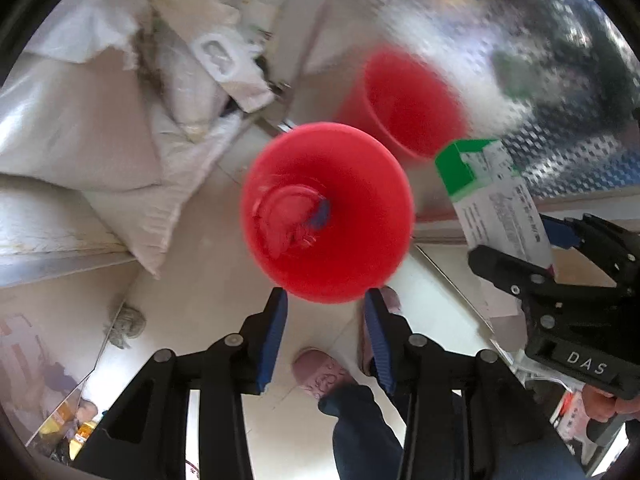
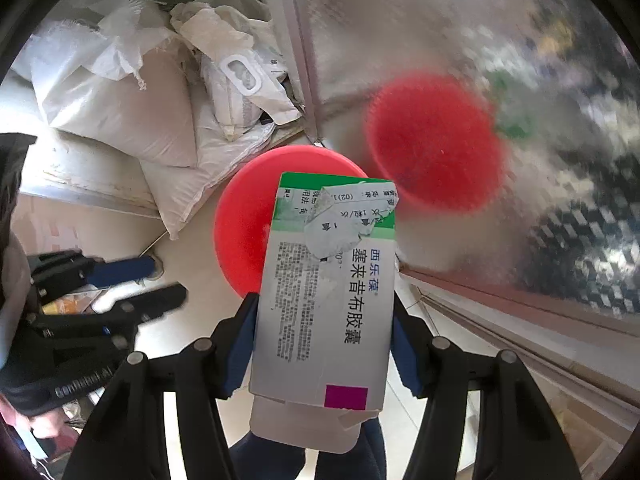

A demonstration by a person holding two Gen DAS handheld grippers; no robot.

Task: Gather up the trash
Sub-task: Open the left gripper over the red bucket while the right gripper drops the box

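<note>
The red bin [image 1: 326, 212] stands on the floor beside the patterned glass door [image 2: 500, 60], some trash already inside. The medicine box [image 2: 326, 292], clamped flat in the right gripper [image 2: 324, 344], runs lengthwise along the fingers, green end toward the bin. Released too early, it could clip the rim and fall outside. The left gripper [image 1: 326, 336] hangs narrowly parted, empty.

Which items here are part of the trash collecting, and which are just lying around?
In the job:
- red bucket, already holding some scraps
- medicine box, clamped in the right hand-held gripper above the bucket
- left hand-held gripper, open, holding nothing

Lying about:
- white sacks piled on the floor
- reflective metal panel mirroring the bucket
- pink slipper
</note>
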